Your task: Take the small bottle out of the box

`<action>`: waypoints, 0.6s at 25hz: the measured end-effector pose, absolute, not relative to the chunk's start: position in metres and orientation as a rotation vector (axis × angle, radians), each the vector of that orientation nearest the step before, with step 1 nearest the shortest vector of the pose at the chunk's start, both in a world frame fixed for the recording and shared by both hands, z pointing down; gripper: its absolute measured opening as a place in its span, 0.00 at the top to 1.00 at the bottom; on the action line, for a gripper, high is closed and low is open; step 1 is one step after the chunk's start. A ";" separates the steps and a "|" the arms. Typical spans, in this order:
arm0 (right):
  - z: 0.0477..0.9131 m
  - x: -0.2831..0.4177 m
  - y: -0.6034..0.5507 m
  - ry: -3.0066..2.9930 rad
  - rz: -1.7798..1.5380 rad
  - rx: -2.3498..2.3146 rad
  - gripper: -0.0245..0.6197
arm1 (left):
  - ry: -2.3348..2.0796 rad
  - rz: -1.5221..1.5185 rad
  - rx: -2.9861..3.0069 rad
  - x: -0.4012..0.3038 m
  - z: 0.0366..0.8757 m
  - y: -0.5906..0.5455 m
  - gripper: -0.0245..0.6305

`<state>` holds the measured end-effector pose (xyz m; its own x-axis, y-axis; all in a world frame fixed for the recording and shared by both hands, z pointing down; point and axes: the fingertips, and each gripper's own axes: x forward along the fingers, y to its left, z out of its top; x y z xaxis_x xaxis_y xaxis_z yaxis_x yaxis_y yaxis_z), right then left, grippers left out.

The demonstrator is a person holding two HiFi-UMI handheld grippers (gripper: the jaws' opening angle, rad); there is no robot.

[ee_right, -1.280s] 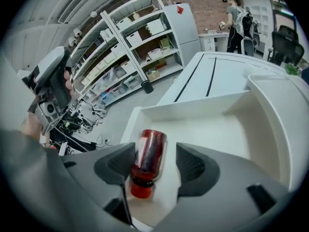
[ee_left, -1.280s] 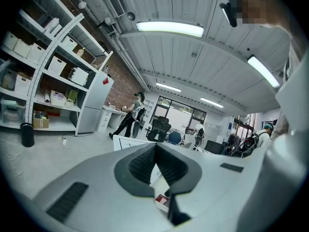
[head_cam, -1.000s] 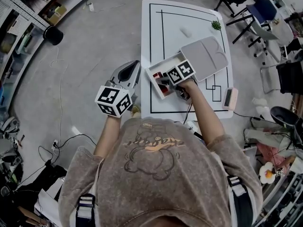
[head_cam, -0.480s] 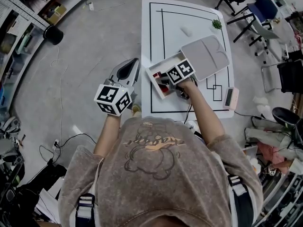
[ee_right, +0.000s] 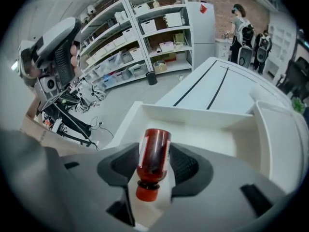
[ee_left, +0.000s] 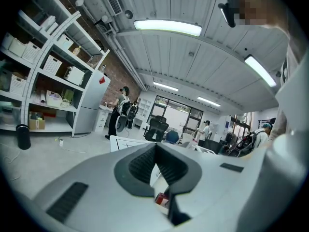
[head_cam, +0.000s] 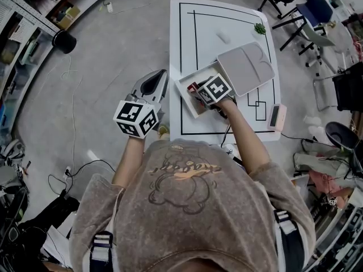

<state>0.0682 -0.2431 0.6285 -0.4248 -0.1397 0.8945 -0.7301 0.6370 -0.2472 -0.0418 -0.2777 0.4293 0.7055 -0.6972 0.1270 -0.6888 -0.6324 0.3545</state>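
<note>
Dark red on my small bottle (ee_right: 154, 151) with a bright red cap and a white label strip, black ribbing on my grey jaws' pads (ee_right: 186, 166), plain white on the box (ee_right: 193, 117), white table (head_cam: 187, 38) ruled in black lines, black-and-white squares on my marker cube (head_cam: 215, 88).

Right claw (ee_right: 154, 167), jaws just closing, grips the small bottle (ee_right: 153, 151); left claw (ee_left: 157, 152) level, closed.

Camera layout: one overhead, two riding the grippers.
Head view looks steeply down from above the person onto the table (head_cam: 227, 21) and floor, from far off. Right gripper (ee_right: 153, 154) view points steeply down, very near, into the box (ee_right: 193, 117), with the small bottle (ee_right: 154, 146) between its fingers (ee_right: 186, 166). The head view shares that box and table. Left gripper (ee_left: 155, 151) view sits beside the table, facing roughly level across the room.
</note>
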 end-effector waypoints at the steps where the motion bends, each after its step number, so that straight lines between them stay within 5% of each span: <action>1: 0.630 0.069 -0.243 -1.919 0.794 0.685 0.64 | -1.076 -0.030 2.536 -0.042 0.430 -0.278 0.95; 15: 0.640 0.062 -0.235 -1.903 0.843 0.632 0.64 | -1.087 -0.039 2.510 -0.046 0.435 -0.280 0.95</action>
<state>0.0623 -0.2352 0.6397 -0.4360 -0.0802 0.8964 -0.7176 0.6321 -0.2925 -0.0463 -0.2797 0.4355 0.6968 -0.7050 0.1317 -0.6938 -0.6160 0.3731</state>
